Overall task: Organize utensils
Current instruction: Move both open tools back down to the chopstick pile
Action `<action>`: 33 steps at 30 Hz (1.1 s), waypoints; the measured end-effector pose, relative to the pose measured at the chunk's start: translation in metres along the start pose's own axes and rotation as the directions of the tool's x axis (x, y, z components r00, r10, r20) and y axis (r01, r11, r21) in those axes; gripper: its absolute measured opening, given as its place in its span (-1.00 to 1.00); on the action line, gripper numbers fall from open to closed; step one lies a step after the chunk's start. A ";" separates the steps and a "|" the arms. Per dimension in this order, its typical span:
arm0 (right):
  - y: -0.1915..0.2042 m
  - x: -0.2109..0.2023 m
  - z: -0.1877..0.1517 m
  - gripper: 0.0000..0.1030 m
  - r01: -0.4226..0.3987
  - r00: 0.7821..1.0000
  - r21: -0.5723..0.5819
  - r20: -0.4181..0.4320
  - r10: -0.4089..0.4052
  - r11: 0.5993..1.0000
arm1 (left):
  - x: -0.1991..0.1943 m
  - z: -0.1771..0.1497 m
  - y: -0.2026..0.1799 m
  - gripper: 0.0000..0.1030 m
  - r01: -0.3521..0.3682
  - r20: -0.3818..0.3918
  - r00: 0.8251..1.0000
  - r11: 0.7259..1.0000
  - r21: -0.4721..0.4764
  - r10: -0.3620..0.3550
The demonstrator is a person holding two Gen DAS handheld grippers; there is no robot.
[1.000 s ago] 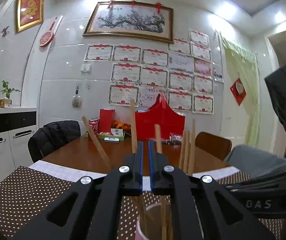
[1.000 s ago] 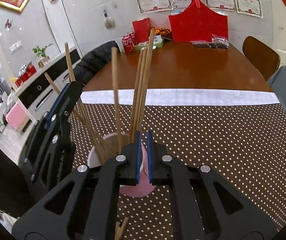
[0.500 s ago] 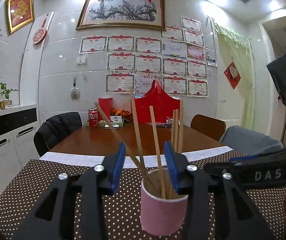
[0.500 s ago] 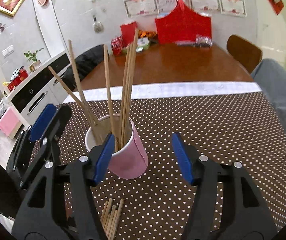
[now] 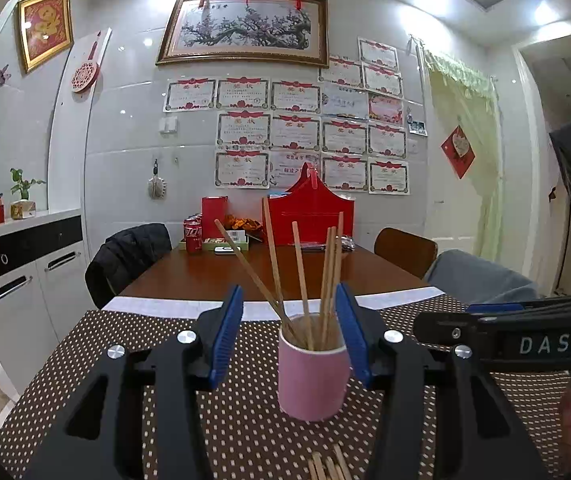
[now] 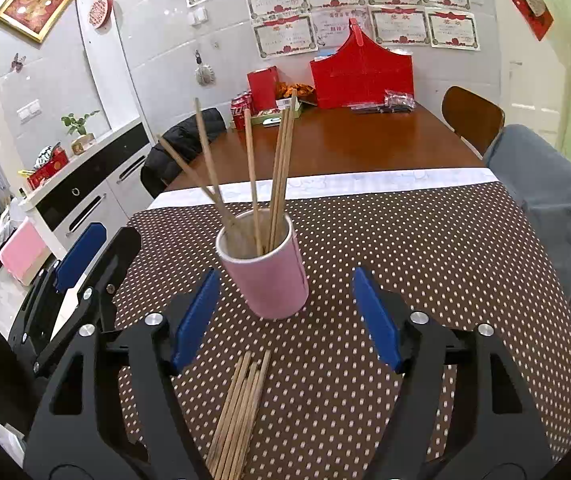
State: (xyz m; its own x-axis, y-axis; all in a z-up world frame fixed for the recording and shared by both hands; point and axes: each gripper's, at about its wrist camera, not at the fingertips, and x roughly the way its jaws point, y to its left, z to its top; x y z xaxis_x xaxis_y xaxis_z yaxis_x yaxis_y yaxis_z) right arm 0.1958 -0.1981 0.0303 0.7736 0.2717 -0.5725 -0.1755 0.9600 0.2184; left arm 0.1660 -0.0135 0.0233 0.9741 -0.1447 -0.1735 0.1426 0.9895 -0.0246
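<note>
Both tools just opened, apparently empty, near chopstick-filled pink cup [image 6: 263, 276]

White letters "DAS" on the black body of the right gripper [image 5: 481, 322], seen from the left wrist. Certificates [image 5: 241, 92] on the wall carry red headings too small to read.

A brown dotted cloth [image 6: 405, 240] covers the near worktop [image 6: 357, 144]. At its far end, toward twelve o'clock, stands a red gift bag [image 6: 361, 76], with a red soda can [image 5: 192, 236] at eleven. Certificates [image 5: 285, 136] paper the wall beneath a framed blossom painting [image 5: 243, 28].
</note>
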 end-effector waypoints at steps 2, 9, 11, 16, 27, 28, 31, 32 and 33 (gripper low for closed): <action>0.002 -0.012 -0.006 0.40 0.000 1.000 -0.001 0.012 0.000 1.000 | -0.011 0.000 -0.002 -0.06 0.005 -0.005 1.000 1.000 0.001 -0.005; 0.011 -0.047 -0.029 0.52 0.009 0.999 -0.001 0.050 -0.009 1.000 | -0.056 -0.005 -0.007 0.06 -0.005 -0.019 1.000 1.000 0.019 0.005; 0.012 -0.056 -0.040 0.58 0.009 0.998 0.008 0.060 -0.010 1.000 | -0.066 -0.008 -0.005 0.13 0.013 -0.037 0.999 1.000 0.002 -0.013; 0.018 -0.067 -0.066 0.61 0.021 0.998 0.001 0.062 -0.021 1.000 | -0.085 -0.024 -0.004 0.18 0.007 -0.081 0.997 1.000 -0.001 -0.007; 0.024 -0.056 -0.109 0.62 0.015 1.000 0.021 -0.020 -0.014 1.000 | -0.095 -0.056 0.006 0.18 -0.011 -0.210 0.978 1.000 -0.024 0.005; 0.024 -0.055 -0.111 0.62 0.019 1.000 0.022 -0.025 -0.019 1.000 | -0.095 -0.059 0.008 0.18 -0.013 -0.218 0.976 1.000 -0.026 0.007; 0.022 -0.045 -0.119 0.62 0.034 0.998 0.038 -0.054 -0.032 0.999 | -0.091 -0.067 0.013 0.18 -0.014 -0.259 0.966 0.999 -0.040 0.003; 0.020 -0.041 -0.122 0.62 0.037 0.997 0.047 -0.069 -0.034 0.998 | -0.088 -0.068 0.014 0.18 -0.018 -0.273 0.962 0.999 -0.045 0.005; 0.018 -0.038 -0.124 0.62 0.039 0.996 0.054 -0.078 -0.035 0.998 | -0.086 -0.070 0.016 0.18 -0.021 -0.285 0.958 0.999 -0.049 0.006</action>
State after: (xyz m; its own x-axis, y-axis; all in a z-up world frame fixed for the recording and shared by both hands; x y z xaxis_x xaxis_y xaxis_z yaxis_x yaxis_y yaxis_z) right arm 0.0875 -0.1828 -0.0416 0.7291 0.2425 -0.6400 -0.1120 0.9648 0.2379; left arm 0.0719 0.0148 -0.0315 0.8846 -0.1322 -0.4472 0.1132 0.9912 -0.0691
